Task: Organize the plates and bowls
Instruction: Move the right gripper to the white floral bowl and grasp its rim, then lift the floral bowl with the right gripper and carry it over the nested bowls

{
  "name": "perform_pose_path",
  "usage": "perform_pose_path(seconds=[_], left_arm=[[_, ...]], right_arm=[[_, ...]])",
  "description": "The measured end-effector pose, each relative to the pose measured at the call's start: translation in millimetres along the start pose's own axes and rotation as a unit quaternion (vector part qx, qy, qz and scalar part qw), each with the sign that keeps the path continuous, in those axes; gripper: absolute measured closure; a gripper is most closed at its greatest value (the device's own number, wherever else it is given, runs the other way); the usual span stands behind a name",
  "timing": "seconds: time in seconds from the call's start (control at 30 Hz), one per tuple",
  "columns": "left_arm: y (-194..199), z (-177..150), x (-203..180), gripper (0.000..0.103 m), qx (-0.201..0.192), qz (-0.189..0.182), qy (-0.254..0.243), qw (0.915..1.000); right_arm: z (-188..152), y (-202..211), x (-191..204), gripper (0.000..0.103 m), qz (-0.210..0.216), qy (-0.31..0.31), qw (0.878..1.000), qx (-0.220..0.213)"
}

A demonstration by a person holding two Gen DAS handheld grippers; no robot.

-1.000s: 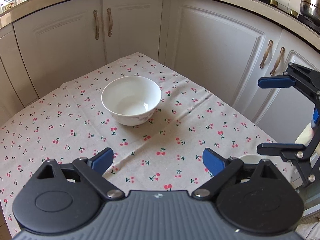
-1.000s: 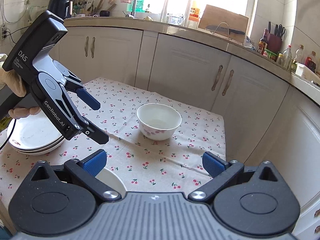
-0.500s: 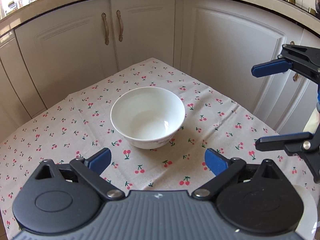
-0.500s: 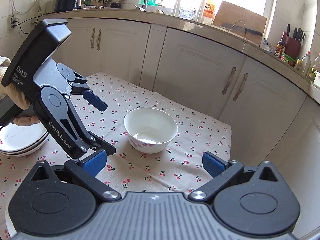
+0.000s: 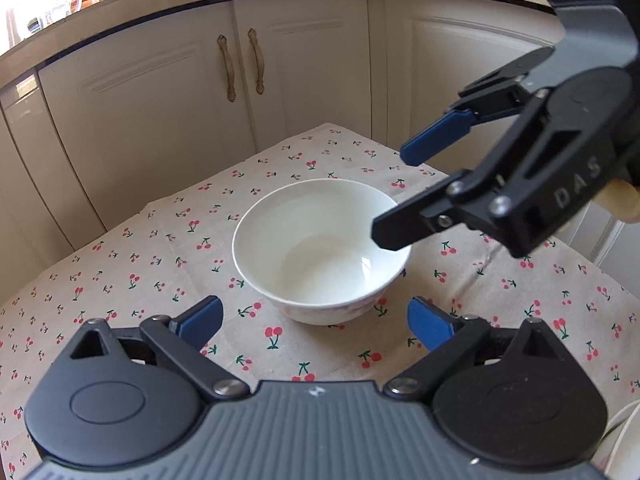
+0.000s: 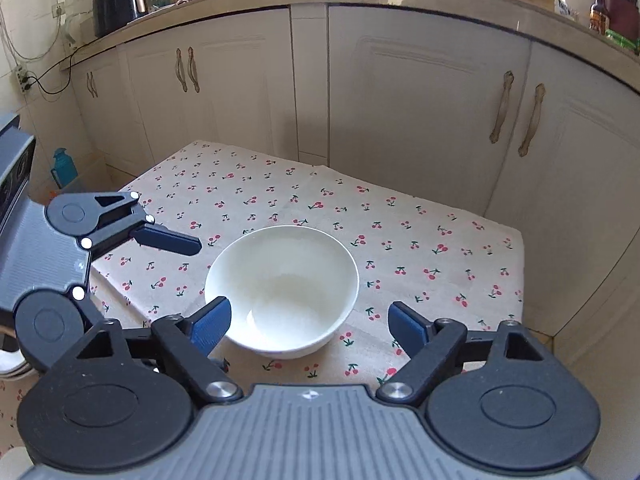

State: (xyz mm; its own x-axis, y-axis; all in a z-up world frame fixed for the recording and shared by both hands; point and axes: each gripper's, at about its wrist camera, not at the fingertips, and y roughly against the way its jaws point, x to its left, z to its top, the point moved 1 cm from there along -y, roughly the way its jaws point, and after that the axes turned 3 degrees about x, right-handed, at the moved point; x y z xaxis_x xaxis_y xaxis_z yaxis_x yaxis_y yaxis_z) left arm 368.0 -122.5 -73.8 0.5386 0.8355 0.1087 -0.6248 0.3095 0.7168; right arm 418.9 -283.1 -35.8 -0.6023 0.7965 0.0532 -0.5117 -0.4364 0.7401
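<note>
A white bowl (image 5: 320, 248) (image 6: 282, 288) stands empty and upright on the cherry-print tablecloth (image 5: 120, 280). My left gripper (image 5: 316, 322) hovers just short of the bowl's near side, its jaws closing and its blue pads wider apart than the bowl and clear of it. My right gripper (image 6: 309, 325) comes in from the other side with its jaws closing too. Its left pad (image 6: 210, 324) overlaps the bowl's near rim in the picture, while its right pad stands well clear. In the left wrist view one right finger (image 5: 400, 232) hangs over the bowl's right rim.
White plates (image 6: 8, 368) peek in at the far left edge, and a white rim (image 5: 624, 440) shows at the bottom right. Cream cabinets (image 6: 400, 120) wrap around the table's far sides. A blue bottle (image 6: 64, 166) stands on the floor.
Both grippers have closed in on the bowl, which now looms larger in each view. The right gripper swung in from the side and its jaws have narrowed. The plate stack slid almost out of sight.
</note>
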Motion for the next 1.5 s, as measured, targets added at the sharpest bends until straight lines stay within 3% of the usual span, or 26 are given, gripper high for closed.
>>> perform_pose_path(seconds=[0.23, 0.43, 0.7, 1.5], left_arm=[[-9.0, 2.9, 2.9, 0.016, -0.006, -0.015, 0.009, 0.9998], [-11.4, 6.1, 2.7, 0.019, -0.01, -0.023, 0.013, 0.9996], [-12.6, 6.3, 4.8, 0.019, -0.009, -0.027, 0.016, 0.9995], [-7.0, 4.5, 3.6, 0.019, 0.001, -0.038, 0.012, 0.9992]], right_arm=[[17.1, -31.6, -14.2, 0.025, 0.03, -0.036, 0.998, 0.039], [24.8, -46.1, -24.1, 0.037, 0.049, -0.066, 0.995, 0.058], [28.2, -55.1, -28.9, 0.037, 0.059, -0.086, 0.992, 0.075], [28.8, -58.5, -21.1, 0.044, 0.031, -0.088, 0.991, 0.097]])
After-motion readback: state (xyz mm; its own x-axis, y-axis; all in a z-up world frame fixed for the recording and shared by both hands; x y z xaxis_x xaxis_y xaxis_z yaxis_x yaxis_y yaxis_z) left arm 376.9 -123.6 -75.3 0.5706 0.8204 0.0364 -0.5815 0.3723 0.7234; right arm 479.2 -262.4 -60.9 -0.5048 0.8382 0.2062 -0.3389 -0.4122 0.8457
